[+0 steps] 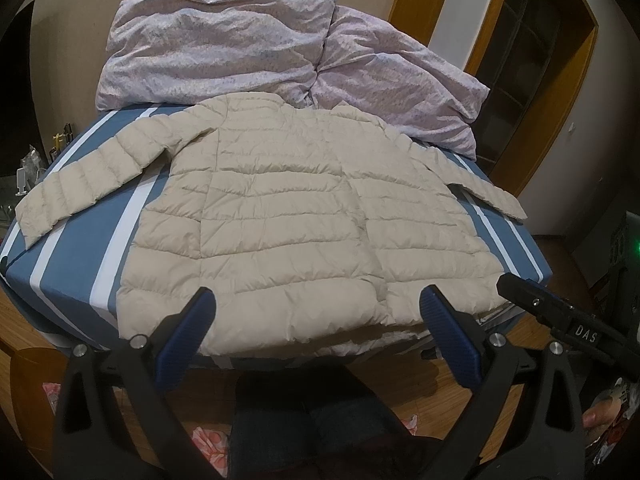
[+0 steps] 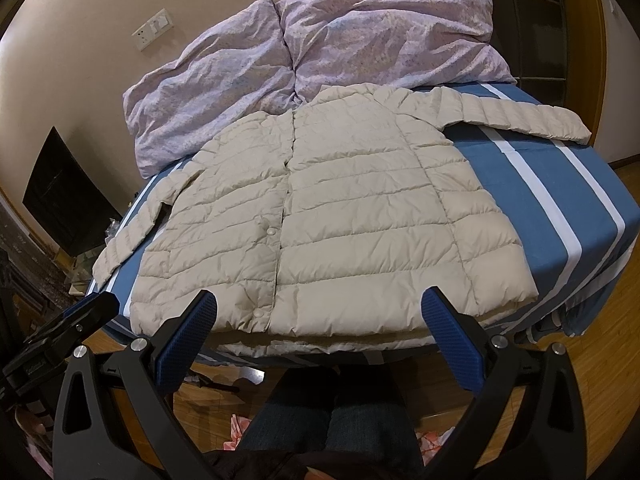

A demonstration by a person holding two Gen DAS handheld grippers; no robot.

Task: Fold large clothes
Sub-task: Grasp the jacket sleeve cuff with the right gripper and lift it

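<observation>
The jacket [image 1: 304, 216] lies flat, sleeves spread, on the bed [image 1: 80, 256]. Both the left gripper [image 1: 316, 312] and right gripper [image 2: 320, 312] hover wide open, empty, near its hem. It looks light, puffy and slippery; pinch a sleeve cuff or shoulder seam.

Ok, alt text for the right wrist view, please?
A cream puffer jacket lies flat, sleeves spread, on a blue striped bed. The open right gripper hovers at its hem; a lilac duvet is bunched behind.
</observation>
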